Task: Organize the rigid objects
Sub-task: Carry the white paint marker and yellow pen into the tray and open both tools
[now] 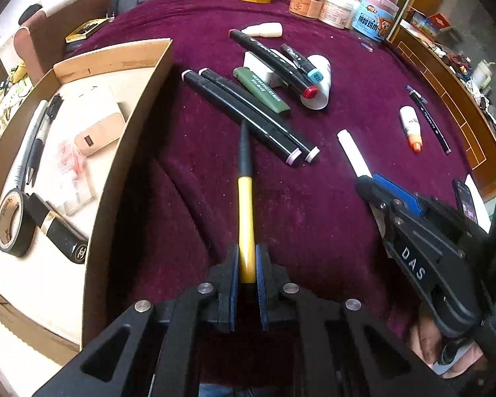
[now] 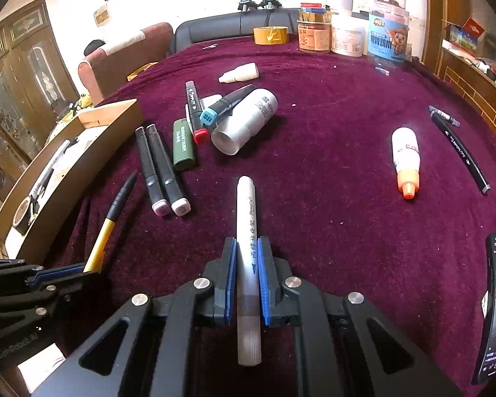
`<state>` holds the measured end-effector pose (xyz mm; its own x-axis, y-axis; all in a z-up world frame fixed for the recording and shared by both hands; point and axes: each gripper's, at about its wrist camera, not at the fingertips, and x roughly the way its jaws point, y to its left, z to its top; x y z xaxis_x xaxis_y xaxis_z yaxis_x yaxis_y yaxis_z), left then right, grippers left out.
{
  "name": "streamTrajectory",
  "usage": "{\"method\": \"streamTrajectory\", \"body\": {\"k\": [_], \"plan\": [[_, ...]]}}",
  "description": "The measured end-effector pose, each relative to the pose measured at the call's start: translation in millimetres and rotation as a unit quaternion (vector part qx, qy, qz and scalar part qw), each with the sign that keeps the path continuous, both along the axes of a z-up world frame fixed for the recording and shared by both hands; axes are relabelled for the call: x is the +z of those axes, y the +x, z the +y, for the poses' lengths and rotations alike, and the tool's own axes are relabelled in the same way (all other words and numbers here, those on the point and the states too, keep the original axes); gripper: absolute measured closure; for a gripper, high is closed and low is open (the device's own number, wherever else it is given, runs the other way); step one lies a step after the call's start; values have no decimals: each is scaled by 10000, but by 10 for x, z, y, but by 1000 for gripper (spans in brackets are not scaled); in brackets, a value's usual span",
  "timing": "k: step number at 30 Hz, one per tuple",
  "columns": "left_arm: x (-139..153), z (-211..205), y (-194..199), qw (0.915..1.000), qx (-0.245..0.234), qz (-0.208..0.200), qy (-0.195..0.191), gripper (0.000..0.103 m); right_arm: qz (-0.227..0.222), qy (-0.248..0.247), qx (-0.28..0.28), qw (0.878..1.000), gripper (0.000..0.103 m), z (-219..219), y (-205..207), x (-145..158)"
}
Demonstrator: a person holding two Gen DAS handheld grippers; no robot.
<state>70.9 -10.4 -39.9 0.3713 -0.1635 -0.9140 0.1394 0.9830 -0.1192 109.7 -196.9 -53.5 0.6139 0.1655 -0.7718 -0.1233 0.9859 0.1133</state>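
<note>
Nearest the left wrist camera, the left tool (image 1: 247, 266) is pinching the yellow-and-black pen (image 1: 244, 195) by its yellow barrel, the black tip pointing away toward the pair of black markers (image 1: 248, 112) lying side by side on the maroon table (image 1: 314, 218). The right tool (image 2: 247, 276) is likewise clamped on the white marker (image 2: 247, 231), which runs forward between its blue pads. Both pens seem just gripped, at or just above the cloth, so the step in hand looks like pickup. To the left stands the cardboard box (image 1: 129, 125), already holding a tape roll (image 1: 11, 221) and pens. The next move probably calls for lifting clear and carrying each pen over the box wall. Further out lie a green lighter (image 1: 261, 89) and a white bottle (image 1: 317, 82).
</note>
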Motion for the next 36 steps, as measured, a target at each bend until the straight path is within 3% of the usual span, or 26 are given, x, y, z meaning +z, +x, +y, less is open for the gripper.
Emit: {"method": "streamTrajectory", "body": {"k": [5,9,14,18,25,30,36], "plan": [[-22,-100,158,9999,-58,-114,43,91,-11,-18,2,10000,90,8,-5,-2],[-22,-90,153,9997,-68,-228,40,95,-19,-43,-10,10000,90,14,-10,-2],[54,133,56,9967,88,-237,-772,95,48,218,-48,9997,91,-63,-24,9],[135,248,-44,9929,169,-239,-1151,95,64,635,-29,9980,91,-92,-28,92],[316,442,-178,9857,247,-336,-1632,95,-317,758,306,9962,91,237,-138,397],[497,577,-291,9860,394,-648,-1488,95,-456,968,714,9917,91,533,-144,592],[545,802,-341,9838,681,-747,-1478,95,-589,1086,993,9874,91,827,-158,710]]}}
